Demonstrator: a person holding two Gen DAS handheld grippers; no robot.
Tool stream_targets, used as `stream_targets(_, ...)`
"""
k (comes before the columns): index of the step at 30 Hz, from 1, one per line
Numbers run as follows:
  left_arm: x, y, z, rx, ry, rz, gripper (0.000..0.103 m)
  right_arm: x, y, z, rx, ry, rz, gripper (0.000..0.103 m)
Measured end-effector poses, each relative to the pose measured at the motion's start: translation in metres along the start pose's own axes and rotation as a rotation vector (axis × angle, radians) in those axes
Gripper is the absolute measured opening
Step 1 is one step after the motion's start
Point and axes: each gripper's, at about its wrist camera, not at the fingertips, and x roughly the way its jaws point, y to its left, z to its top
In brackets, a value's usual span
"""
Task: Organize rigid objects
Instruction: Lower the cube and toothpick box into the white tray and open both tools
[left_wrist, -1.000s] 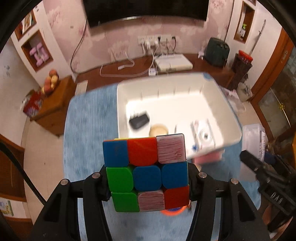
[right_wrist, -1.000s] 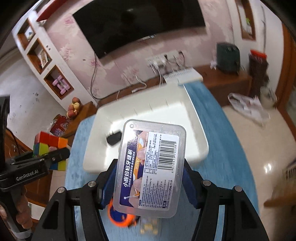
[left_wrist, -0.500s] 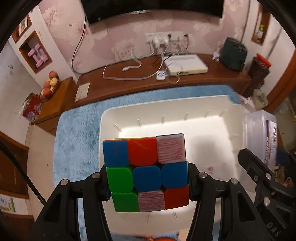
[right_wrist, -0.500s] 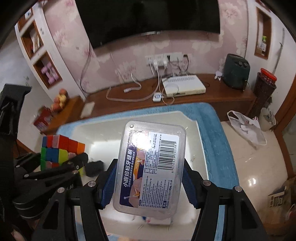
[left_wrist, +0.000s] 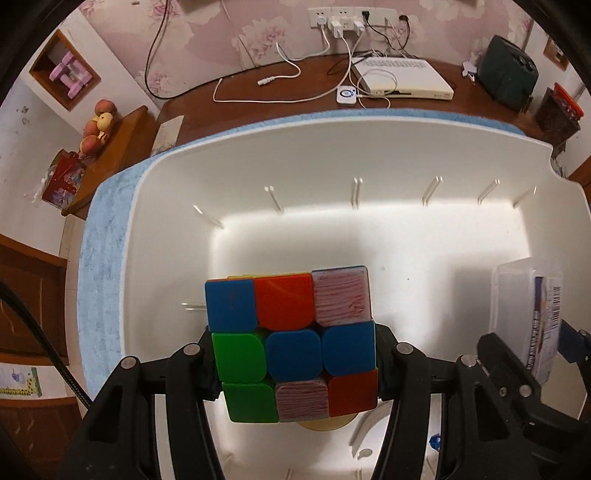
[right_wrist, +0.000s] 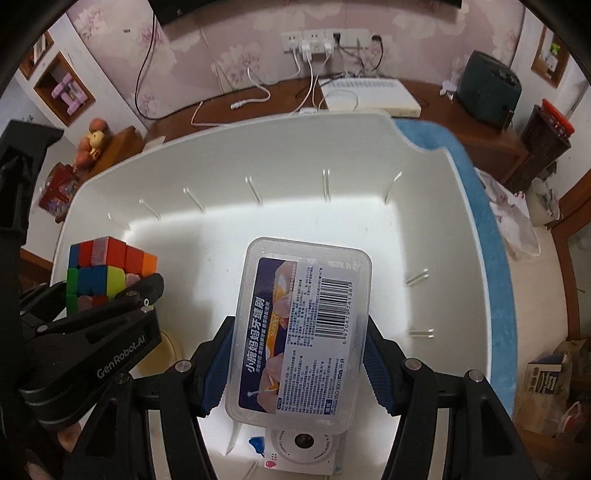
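My left gripper (left_wrist: 293, 354) is shut on a Rubik's cube (left_wrist: 291, 343) and holds it above the inside of a large white bin (left_wrist: 258, 177). The cube also shows in the right wrist view (right_wrist: 107, 269), at the left. My right gripper (right_wrist: 297, 354) is shut on a clear plastic box of dental floss picks (right_wrist: 299, 325) with a barcode label, held over the same bin (right_wrist: 424, 155). That box shows at the right edge of the left wrist view (left_wrist: 532, 317).
The bin stands on a blue mat (left_wrist: 99, 229). In the bin's near part lie a white round device (right_wrist: 306, 446), a small blue piece (right_wrist: 257, 443) and a tan round item (left_wrist: 325, 421). A wooden shelf (left_wrist: 314, 81) with cables and a white box runs behind.
Both grippers have moved forward over the bin with their objects still held. The bin now fills both views, and the mat in front has dropped out of sight.
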Motion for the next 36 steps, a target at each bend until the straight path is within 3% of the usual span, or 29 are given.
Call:
stream_targets(6,0.008,0.000,0.000,-0.035,0.065,-0.055,0.064,0.002,-0.002,-0.006,-0.013,0.016,0.017,0.066)
stream_targets(7,0.006,0.001,0.000,-0.041,0.070,-0.070,0.067,-0.001,0.000,-0.008,-0.021,0.008,0.019,0.069)
stream_targets(9,0.000,0.001,-0.001,-0.040,0.053,-0.067,0.087,-0.008,0.004,-0.012,-0.041,-0.015,0.022,0.074)
stream_targets(11,-0.008,-0.001,-0.001,-0.026,0.028,-0.068,0.091,-0.017,0.009,-0.018,-0.055,-0.040,0.015,0.077)
stream_targets(24,-0.080,0.015,-0.025,0.003,-0.096,-0.089,0.091,-0.076,0.009,-0.056,0.005,-0.128,0.062,0.077)
stream_targets(36,-0.153,0.047,-0.088,0.041,-0.216,-0.133,0.091,-0.141,0.023,-0.120,0.058,-0.241,0.075,0.077)
